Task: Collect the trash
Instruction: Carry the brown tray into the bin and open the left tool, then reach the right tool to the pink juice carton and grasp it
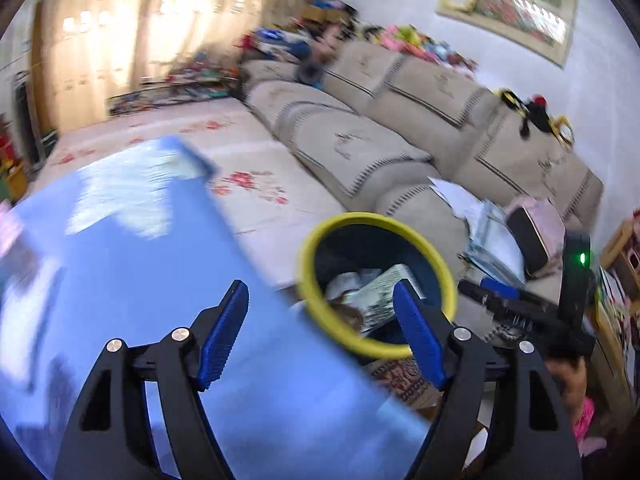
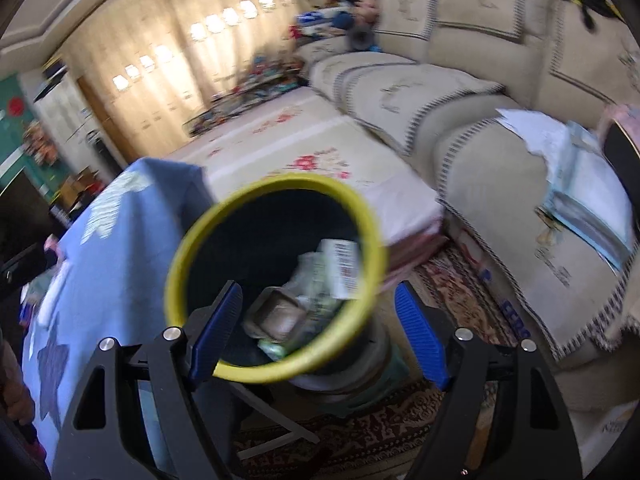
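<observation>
Left gripper (image 1: 320,332): jaws spread, empty, above blue tablecloth (image 1: 168,280); yellow-rimmed bin (image 1: 316,240) behind its right pad. Right gripper (image 2: 316,332): jaws spread, empty, bin mouth between pads. Trash (image 2: 340,268) inside bin, likely already dropped. Sofa (image 2: 500,160) beyond right.

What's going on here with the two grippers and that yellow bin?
A person is clearing trash with a handheld gripper in each hand. Both the left gripper and the right gripper are open and empty, poised over a dark bin with a yellow rim beside a blue-covered table. The bin already holds crumpled wrappers and packaging.
</observation>
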A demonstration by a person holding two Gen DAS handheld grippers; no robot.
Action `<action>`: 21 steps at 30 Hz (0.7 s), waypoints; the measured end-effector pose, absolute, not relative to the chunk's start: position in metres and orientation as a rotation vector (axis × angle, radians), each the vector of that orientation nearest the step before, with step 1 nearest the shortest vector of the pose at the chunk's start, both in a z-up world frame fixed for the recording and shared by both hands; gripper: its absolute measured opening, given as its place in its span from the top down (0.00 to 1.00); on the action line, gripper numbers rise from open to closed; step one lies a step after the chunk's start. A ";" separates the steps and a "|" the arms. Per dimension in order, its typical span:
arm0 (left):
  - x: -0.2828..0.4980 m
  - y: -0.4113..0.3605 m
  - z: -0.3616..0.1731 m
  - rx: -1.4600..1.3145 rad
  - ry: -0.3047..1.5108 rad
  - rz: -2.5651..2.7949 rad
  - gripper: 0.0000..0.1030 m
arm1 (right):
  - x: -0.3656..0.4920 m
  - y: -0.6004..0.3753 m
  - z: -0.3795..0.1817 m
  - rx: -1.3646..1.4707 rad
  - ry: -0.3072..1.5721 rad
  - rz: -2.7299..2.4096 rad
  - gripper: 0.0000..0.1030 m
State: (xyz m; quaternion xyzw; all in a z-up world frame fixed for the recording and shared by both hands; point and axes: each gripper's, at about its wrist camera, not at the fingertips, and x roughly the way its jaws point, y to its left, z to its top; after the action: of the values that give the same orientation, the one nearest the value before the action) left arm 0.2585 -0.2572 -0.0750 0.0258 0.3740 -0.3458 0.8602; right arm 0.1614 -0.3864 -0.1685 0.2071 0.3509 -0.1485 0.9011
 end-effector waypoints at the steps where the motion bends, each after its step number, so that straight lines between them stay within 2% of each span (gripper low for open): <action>1: 0.255 -0.232 -0.075 0.053 0.767 -0.679 0.27 | 0.172 -0.372 -0.162 0.405 0.724 -0.268 0.28; 5: 0.248 -0.145 -0.075 0.051 0.707 -0.512 0.23 | 0.205 -0.324 -0.140 0.324 0.704 -0.144 0.27; 13: 0.281 0.008 -0.081 -0.013 0.633 -0.274 0.21 | 0.283 -0.200 -0.102 0.154 0.674 0.106 0.26; 21: 0.305 0.086 -0.104 -0.151 0.611 -0.233 0.20 | 0.365 -0.081 -0.102 -0.033 0.693 0.348 0.23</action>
State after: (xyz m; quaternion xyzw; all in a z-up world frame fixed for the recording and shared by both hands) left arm 0.3054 0.0860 -0.1044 -0.0742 0.3000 -0.1143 0.9442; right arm 0.3650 -0.0807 -0.1017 -0.0163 0.3381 0.1696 0.9256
